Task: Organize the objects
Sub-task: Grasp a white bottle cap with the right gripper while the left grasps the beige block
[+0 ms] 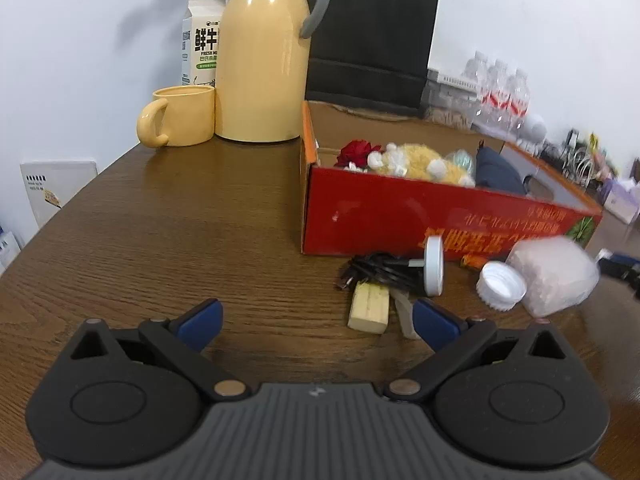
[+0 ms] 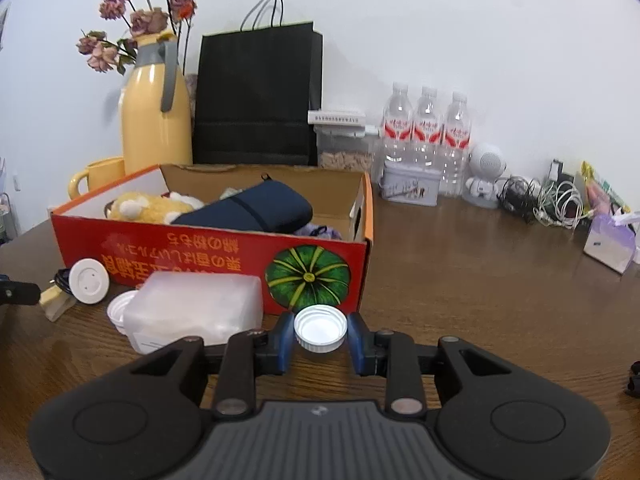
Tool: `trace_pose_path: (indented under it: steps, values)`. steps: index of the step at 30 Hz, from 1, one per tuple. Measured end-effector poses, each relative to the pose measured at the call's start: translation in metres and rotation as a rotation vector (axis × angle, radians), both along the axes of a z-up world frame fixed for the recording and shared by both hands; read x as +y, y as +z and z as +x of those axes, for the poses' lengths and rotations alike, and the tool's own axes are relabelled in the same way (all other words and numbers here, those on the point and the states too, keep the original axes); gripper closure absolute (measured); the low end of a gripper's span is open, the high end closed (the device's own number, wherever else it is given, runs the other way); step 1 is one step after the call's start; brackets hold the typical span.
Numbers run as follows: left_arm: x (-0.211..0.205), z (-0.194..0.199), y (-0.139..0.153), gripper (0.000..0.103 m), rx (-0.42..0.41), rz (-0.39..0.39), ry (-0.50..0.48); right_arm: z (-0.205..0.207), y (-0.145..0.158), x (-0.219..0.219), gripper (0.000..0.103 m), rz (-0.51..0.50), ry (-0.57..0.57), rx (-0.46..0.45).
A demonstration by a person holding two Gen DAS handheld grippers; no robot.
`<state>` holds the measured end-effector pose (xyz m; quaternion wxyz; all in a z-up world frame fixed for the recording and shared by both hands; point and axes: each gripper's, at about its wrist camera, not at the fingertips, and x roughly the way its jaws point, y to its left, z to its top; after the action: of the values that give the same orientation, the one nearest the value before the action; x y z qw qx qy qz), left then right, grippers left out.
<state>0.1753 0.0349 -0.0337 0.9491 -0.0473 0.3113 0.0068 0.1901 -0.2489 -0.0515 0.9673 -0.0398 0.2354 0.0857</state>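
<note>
A white ribbed bottle cap [image 2: 320, 327], open side up, sits between the blue pads of the right tongs [image 2: 320, 338], which are closed to the cap's width and appear to grip it by the rim, just in front of the red cardboard box [image 2: 224, 264] on the wooden bench [image 2: 460, 280]. At the cap's 12 o'clock stands the box's front wall with its green pumpkin print; at 9 o'clock a translucent plastic container [image 2: 192, 308] lies close beside the tongs, with a second white cap [image 2: 120, 310] tucked against its far side. From 1 to 3 o'clock the bench runs bare out to the box's right corner and beyond. Inside the box lie a yellow plush toy [image 2: 148, 206] and a dark blue pouch [image 2: 248, 210]; the right-hand part of the box floor shows bare cardboard.

The left tongs [image 1: 318, 320] are spread wide and hold nothing, low over the bench. At their 1 o'clock cluster a small wooden block [image 1: 369, 307], a tangle of black cable [image 1: 376, 270] and a white round disc [image 1: 434, 266] standing on edge, all just before the box's front wall. From 10 to 12 o'clock bare wood stretches back to a yellow mug [image 1: 180, 116] and yellow thermos jug [image 1: 264, 56] near the wall. A black paper bag [image 2: 256, 96] stands behind the box.
</note>
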Motion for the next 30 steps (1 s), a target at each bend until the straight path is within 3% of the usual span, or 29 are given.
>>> trace_pose_path:
  steps: [4, 13, 16, 18, 20, 30]
  values:
    - [-0.001, 0.001, -0.001, 0.001, 0.005, -0.001, -0.009, -0.011, 0.003, 0.004, 0.076, 0.001, 0.005, -0.040]
    - [-0.012, 0.013, -0.003, 0.019, 0.022, 0.035, -0.023, -0.025, 0.006, 0.020, 0.076, 0.014, 0.062, -0.071]
    - [-0.022, 0.017, -0.002, 0.036, 0.017, 0.064, -0.043, -0.028, 0.006, 0.026, 0.076, 0.015, 0.082, -0.072]
    - [-0.028, 0.015, -0.002, 0.053, 0.007, 0.062, -0.066, -0.030, 0.006, 0.030, 0.076, 0.016, 0.093, -0.072]
    - [-0.032, 0.012, -0.001, 0.078, -0.001, 0.052, -0.102, -0.030, 0.007, 0.032, 0.076, 0.017, 0.101, -0.072]
    - [-0.031, 0.003, 0.000, 0.080, -0.017, 0.021, -0.096, -0.032, 0.007, 0.034, 0.076, 0.025, 0.106, -0.077]
